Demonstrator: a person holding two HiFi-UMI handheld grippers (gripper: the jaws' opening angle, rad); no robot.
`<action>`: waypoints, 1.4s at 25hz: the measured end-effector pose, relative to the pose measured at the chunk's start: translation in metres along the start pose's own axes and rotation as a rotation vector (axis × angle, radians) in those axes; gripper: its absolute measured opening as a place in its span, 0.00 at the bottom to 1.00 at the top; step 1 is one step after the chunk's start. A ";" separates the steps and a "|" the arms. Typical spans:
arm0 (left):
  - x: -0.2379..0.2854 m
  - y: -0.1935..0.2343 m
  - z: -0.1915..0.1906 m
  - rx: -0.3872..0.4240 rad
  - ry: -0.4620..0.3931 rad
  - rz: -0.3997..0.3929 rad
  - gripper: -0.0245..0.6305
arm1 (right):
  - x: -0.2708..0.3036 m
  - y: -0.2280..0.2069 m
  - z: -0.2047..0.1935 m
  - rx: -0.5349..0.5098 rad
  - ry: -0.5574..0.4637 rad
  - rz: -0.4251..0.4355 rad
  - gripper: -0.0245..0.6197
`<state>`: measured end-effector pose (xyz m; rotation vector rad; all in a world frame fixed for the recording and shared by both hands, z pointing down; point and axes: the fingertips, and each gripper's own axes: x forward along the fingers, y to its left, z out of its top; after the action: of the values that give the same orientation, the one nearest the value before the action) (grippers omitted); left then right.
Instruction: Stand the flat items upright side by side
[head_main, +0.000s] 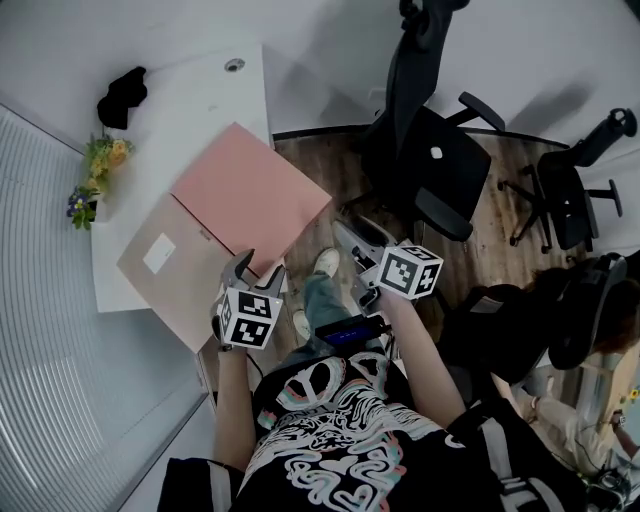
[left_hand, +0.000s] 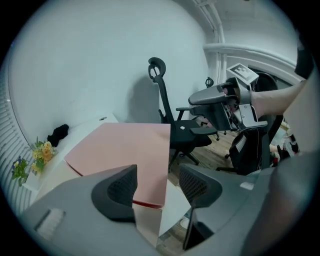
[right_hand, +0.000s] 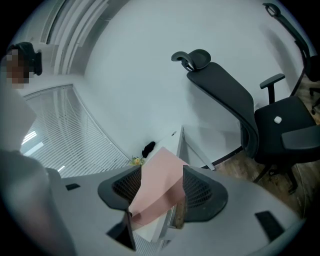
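Status: nothing was upright yet, so we judged the task barely started.

- Pink item (head_main: 250, 195) lay flat on the counter (head_main: 190, 110), on top of the beige item (head_main: 160, 260) and partly covering it. Its near corner hung past the counter edge, over the floor.
- Beige item was also flat, with a white label facing up.
- We saw no rack or bookend, only flowers (head_main: 100, 165) and a black thing (head_main: 122, 97) at the far end of the counter.
- Left tool (head_main: 258, 268) was open and angled down at the near edge of the stack. Its own view showed the overlapped corners in the gap between the jaws, with neither pad pressing on them. We couldn't tell from the head view whether the tips touched the stack.
- Right tool (head_main: 358, 240) was open and empty, off the counter edge near the pink item's overhanging corner but apart from it. The pink item only lined up behind its jaws.

Everything was left to do: grip the pink item, tip it onto an edge, do the same with the beige item, then set the two side by side. Our guess was that the overhanging corner was the easy first grip. With no support in sight, keeping them standing looked like the hard part.
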<state>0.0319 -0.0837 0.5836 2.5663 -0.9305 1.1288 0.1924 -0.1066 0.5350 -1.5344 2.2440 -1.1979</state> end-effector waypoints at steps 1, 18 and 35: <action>0.002 0.000 0.000 0.010 0.008 -0.001 0.42 | 0.003 -0.004 -0.004 0.008 0.012 -0.002 0.42; 0.028 0.003 -0.007 0.085 0.091 0.008 0.43 | 0.049 -0.049 -0.026 0.223 0.097 0.025 0.50; 0.030 0.008 -0.009 0.047 0.104 -0.002 0.40 | 0.089 -0.077 -0.043 0.493 0.069 0.043 0.56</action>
<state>0.0374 -0.1002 0.6112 2.5165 -0.8878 1.2843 0.1824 -0.1709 0.6421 -1.2587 1.8116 -1.6538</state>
